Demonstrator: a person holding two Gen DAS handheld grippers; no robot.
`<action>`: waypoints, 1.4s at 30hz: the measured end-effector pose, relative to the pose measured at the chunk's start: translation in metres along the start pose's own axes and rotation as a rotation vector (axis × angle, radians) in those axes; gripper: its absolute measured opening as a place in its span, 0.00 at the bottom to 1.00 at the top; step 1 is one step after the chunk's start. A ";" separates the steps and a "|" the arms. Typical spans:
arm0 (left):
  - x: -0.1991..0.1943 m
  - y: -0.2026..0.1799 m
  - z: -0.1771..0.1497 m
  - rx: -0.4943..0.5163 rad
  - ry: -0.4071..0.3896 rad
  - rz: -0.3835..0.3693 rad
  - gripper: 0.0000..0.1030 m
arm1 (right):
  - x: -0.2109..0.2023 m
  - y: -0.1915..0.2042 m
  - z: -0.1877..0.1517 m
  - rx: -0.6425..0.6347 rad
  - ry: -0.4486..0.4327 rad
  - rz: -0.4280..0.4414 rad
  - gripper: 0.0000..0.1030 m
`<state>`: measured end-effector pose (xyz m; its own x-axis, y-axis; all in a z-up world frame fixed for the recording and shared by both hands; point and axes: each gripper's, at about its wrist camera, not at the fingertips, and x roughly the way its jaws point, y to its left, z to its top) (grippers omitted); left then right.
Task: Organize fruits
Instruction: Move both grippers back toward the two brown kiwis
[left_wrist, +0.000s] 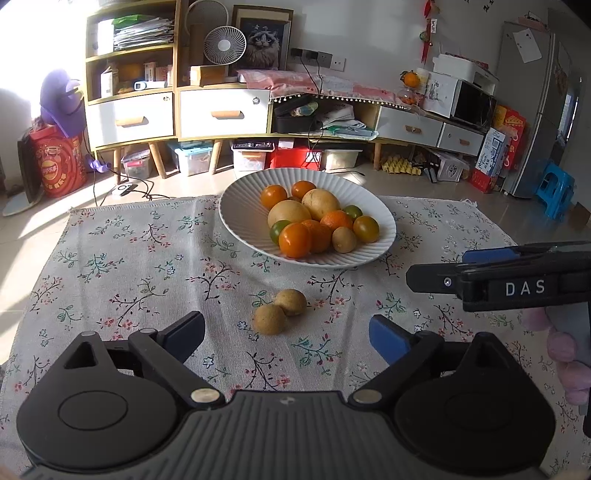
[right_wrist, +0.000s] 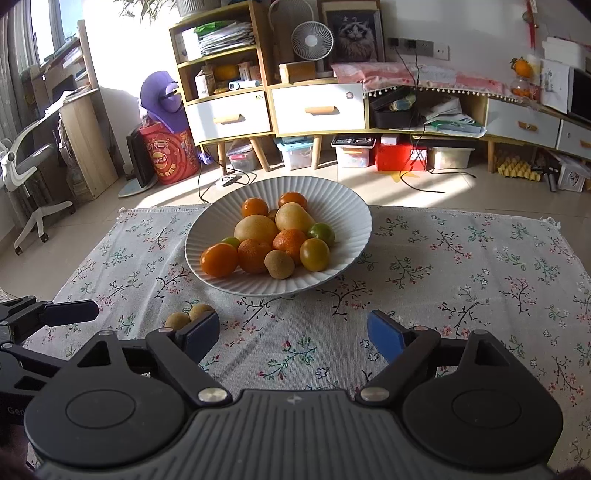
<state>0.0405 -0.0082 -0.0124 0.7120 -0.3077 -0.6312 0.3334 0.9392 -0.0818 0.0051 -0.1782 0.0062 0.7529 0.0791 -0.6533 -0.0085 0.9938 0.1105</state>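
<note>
A white ribbed bowl (left_wrist: 240, 218) (right_wrist: 207, 236) on the floral cloth holds several fruits: orange tomatoes, tangerines, two pale yellow fruits, green ones and a small brown kiwi (left_wrist: 344, 239) (right_wrist: 279, 263). Two small brown kiwis (left_wrist: 280, 311) (right_wrist: 188, 315) lie together on the cloth in front of the bowl. My left gripper (left_wrist: 288, 334) is open and empty, just short of the two kiwis. My right gripper (right_wrist: 293, 334) is open and empty over bare cloth, to the right of the kiwis; it shows in the left wrist view (left_wrist: 436, 277) at the right edge.
The floral cloth (left_wrist: 147, 258) (right_wrist: 461, 266) covers a low table. Behind it stand wooden shelves with drawers (left_wrist: 221, 110), storage boxes, cables on the floor, a fridge (left_wrist: 535, 110) and a blue stool (left_wrist: 556, 192). An office chair (right_wrist: 26, 173) is at far left.
</note>
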 end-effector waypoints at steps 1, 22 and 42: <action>0.000 0.001 -0.001 -0.001 0.001 0.001 0.87 | -0.001 0.001 -0.001 0.001 0.001 0.002 0.83; -0.010 0.031 -0.036 -0.047 0.000 0.039 0.92 | -0.009 0.009 -0.022 -0.037 -0.024 0.026 0.89; 0.005 0.048 -0.047 -0.073 -0.010 0.075 0.92 | 0.002 0.025 -0.029 -0.083 -0.015 0.071 0.90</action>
<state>0.0311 0.0428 -0.0564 0.7393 -0.2371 -0.6302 0.2332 0.9682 -0.0906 -0.0127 -0.1511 -0.0137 0.7582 0.1485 -0.6349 -0.1157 0.9889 0.0932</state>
